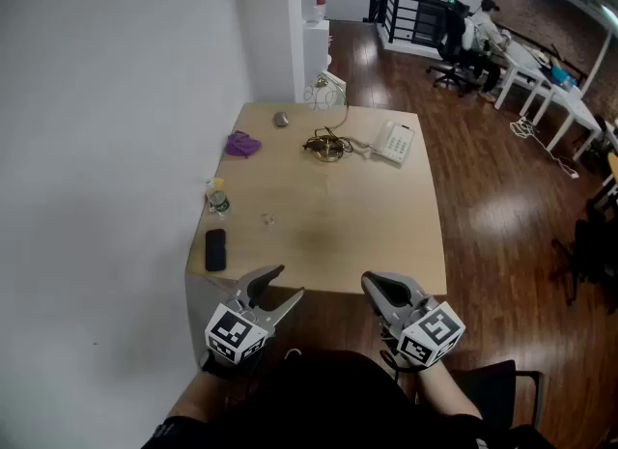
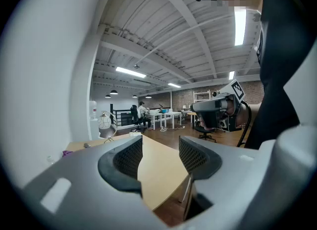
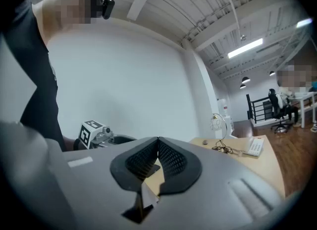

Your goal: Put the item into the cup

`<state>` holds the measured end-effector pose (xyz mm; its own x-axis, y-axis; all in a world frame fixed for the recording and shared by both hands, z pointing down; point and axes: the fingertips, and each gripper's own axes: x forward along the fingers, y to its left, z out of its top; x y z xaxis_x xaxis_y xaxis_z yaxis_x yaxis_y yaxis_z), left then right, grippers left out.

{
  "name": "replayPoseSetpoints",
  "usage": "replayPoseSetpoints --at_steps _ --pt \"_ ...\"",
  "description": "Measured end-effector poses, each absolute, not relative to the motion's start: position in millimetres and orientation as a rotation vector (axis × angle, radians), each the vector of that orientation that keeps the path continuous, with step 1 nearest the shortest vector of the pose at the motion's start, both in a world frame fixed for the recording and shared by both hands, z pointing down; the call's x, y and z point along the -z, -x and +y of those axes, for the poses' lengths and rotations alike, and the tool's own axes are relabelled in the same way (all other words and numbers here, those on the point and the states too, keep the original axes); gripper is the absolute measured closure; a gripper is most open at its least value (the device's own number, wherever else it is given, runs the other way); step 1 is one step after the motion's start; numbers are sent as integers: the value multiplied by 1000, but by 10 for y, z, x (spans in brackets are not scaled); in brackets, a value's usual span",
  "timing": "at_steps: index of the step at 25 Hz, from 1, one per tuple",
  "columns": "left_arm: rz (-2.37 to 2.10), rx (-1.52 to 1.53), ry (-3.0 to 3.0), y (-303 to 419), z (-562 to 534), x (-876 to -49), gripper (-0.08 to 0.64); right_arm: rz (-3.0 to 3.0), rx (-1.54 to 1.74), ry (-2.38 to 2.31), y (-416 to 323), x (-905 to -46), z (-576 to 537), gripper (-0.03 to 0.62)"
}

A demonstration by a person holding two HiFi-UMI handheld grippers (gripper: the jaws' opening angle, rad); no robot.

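Both grippers hover at the near edge of the light wooden table [image 1: 386, 244], over my lap. My left gripper [image 1: 288, 281] [image 2: 161, 151] is open, with only the tabletop showing between its jaws. My right gripper [image 1: 373, 284] [image 3: 158, 151] is shut, tips touching and holding nothing. By the table's left edge stands a small container [image 1: 218, 203] with a green label and a yellow piece beside it. A tiny clear thing [image 1: 267, 217] lies near it; I cannot tell what it is. A purple item [image 1: 241, 144] lies at the far left. All are well ahead of both grippers.
A black phone [image 1: 215, 249] lies at the near left edge. At the far side are a grey lump [image 1: 281, 120], a golden tangle of cable [image 1: 328, 146] and a white desk telephone [image 1: 394, 141]. A white wall runs along the left. People sit at desks far right.
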<state>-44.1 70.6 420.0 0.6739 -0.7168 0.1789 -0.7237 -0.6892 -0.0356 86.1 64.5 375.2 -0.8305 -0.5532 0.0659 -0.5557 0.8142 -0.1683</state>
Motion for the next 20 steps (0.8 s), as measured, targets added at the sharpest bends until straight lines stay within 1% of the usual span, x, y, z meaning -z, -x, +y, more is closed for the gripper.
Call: replayPoseSetpoints --at_steps 13,20 --pt "-1291 -311 -2773 203 708 -4355 333 -2984 -318 -801 -1027 -3913 611 584" --pt "-1315 -350 -2724 428 313 -4571 333 -2952 -342 -804 -876 -4097 195 583"
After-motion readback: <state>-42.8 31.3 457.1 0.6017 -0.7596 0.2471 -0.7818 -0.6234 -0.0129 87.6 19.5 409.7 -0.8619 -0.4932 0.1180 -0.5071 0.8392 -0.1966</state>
